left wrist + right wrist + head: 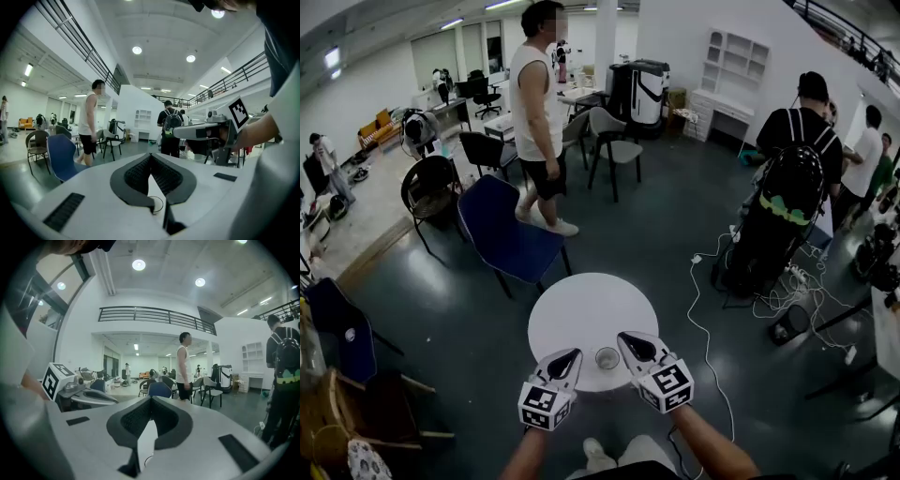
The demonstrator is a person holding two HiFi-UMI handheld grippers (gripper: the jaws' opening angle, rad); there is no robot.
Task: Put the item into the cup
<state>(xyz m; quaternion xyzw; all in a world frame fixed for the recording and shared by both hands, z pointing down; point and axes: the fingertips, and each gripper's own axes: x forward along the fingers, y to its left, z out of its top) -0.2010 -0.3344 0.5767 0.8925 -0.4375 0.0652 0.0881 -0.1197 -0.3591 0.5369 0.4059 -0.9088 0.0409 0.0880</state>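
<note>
Looking into the small white round cup (607,358), I cannot make out the item (it is too small to tell in the head view), and neither claw carries it. The left gripper (574,355) has its jaws pressed together on nothing, and so does the right gripper (625,338). They flank the cup left and right, above the near edge of the round white table (572,309). The safest course, I judge, is to hold both claws clear of the rim so the cup isn't tipped, then check its contents.

No readable text, no numbers — nothing legible
</note>
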